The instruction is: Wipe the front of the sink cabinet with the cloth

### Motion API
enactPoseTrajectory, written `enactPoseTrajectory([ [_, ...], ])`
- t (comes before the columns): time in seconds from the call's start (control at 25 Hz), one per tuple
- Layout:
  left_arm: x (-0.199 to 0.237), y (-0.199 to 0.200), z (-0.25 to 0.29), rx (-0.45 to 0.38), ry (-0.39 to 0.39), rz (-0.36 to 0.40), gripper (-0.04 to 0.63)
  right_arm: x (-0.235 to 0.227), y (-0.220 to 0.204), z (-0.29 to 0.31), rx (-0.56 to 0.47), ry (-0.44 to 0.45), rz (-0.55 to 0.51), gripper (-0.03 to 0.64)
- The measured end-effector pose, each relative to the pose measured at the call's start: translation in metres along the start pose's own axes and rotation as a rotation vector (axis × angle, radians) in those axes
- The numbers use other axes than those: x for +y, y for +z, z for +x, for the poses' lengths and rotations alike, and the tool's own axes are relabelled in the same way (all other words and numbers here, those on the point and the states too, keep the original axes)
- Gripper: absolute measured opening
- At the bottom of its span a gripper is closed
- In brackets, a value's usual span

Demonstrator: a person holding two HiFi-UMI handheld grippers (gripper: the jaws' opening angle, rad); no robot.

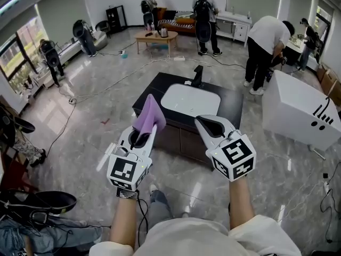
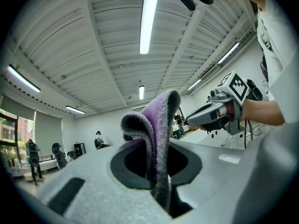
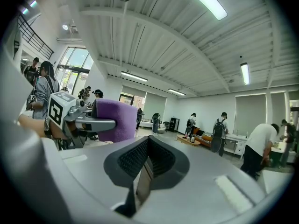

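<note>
floor (image 1: pixel 90 137) left + front of sink cabinet (image 1: pixel 178 140) open, just a cable (image 1: pixel 63 128) across it. white box (image 1: pixel 295 108) near on the right, gap btwn them. tap (image 1: pixel 198 74) sticks up at back edge.

Pale grey moulded shells on the left gripper (image 1: pixel 141 136) and right gripper (image 1: pixel 209 126), black jaw linings, the right's ribbed, each carrying a white cube (image 1: pixel 128 170) printed with black square markers, thin black cable (image 1: pixel 141 209) off the left, off-white top (image 1: pixel 202 239), possibly grey trousers (image 1: pixel 160 204).
</note>
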State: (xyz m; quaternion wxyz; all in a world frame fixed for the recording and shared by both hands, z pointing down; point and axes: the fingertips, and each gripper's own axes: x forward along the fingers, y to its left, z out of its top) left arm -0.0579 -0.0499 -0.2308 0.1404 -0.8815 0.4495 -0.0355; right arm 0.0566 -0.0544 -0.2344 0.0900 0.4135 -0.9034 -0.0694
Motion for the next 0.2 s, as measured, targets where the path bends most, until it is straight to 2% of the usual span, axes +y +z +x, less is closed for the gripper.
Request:
enactPoseTrajectory([
  [0.2,0.0046,-0.0048,0.0036,0.018,-0.007,-0.005,0.051,-0.0008,-0.001,0.0093,0.016,0.01,-0.001,0.005],
])
